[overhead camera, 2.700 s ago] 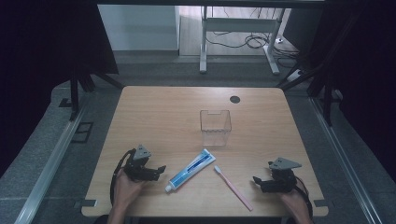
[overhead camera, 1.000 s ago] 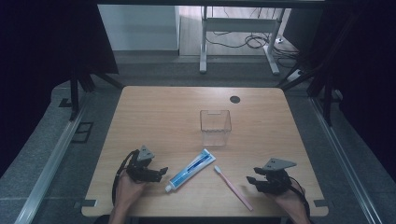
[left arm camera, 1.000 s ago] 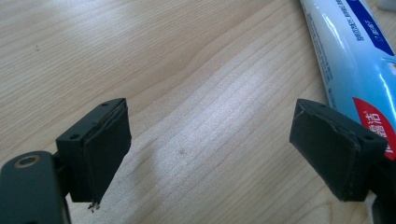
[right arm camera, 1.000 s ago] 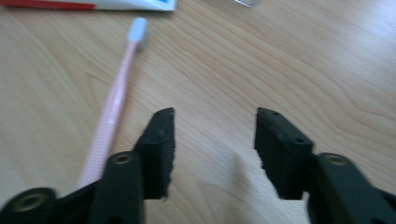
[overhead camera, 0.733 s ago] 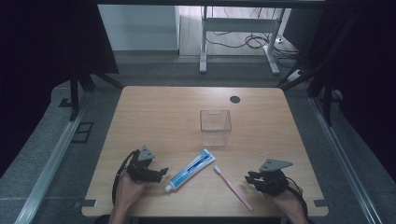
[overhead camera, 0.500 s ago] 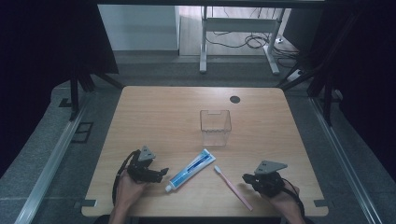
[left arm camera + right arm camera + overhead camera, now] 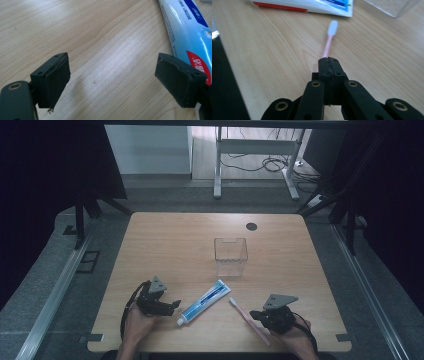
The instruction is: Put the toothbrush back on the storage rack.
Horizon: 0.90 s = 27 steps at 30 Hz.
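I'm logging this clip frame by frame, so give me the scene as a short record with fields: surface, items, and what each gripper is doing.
surface: wooden table
items: toothpaste tube, pink toothbrush, clear plastic container
container: empty, upright, beyond the tube and brush
left gripper: jaws wide open over bare wood, tube just beside one jaw, not gripped
right gripper: jaws shut, over the toothbrush handle; whether it grips the handle cannot be told
toothbrush head: points toward the container

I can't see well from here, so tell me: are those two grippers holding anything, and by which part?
The right gripper is shut over the toothbrush handle, which lies on the table; whether it grips it cannot be told. The left gripper is open and holds nothing.
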Motion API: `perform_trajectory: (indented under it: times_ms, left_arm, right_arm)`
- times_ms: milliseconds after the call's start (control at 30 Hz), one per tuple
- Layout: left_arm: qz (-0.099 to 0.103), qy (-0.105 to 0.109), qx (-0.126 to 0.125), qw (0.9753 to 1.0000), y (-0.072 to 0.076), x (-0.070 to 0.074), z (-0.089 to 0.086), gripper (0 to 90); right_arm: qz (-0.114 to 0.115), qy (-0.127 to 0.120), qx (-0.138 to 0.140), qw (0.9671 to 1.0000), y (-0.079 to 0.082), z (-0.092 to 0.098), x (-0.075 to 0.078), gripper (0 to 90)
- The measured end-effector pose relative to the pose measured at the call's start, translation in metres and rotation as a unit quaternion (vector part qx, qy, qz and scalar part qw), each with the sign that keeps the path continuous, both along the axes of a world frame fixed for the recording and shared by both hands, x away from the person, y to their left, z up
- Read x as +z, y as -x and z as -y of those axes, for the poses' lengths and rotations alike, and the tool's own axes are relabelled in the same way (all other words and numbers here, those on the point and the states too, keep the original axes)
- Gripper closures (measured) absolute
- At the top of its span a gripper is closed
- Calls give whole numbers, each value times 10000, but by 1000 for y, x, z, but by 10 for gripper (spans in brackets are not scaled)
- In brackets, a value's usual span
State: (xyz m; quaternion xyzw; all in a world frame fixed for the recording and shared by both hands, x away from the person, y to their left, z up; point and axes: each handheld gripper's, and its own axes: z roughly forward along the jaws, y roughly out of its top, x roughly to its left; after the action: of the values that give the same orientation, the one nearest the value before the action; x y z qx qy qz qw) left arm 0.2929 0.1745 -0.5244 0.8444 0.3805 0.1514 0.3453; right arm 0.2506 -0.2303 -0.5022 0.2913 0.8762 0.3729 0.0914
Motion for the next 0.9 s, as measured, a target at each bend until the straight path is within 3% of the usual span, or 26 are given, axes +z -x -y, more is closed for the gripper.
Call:
perform_trajectory:
  times_ms: [267,433,667,900]
  left_arm:
    - [15,-35,2,10000,0,0,1,130]
    - [12,-44,8,10000,0,0,1,131]
    - [21,-50,7,10000,0,0,1,131]
    - [19,-77,1,10000,0,-1,2,132]
  right_arm:
    - [-100,17,157,9998,2,-14,-6,899]
    - [-193,170,176,9995,-1,-18,-12,899]
    - [-301,289,247,9988,-1,-17,-16,898]
    - [-304,344,102,9989,-4,-7,-16,897]
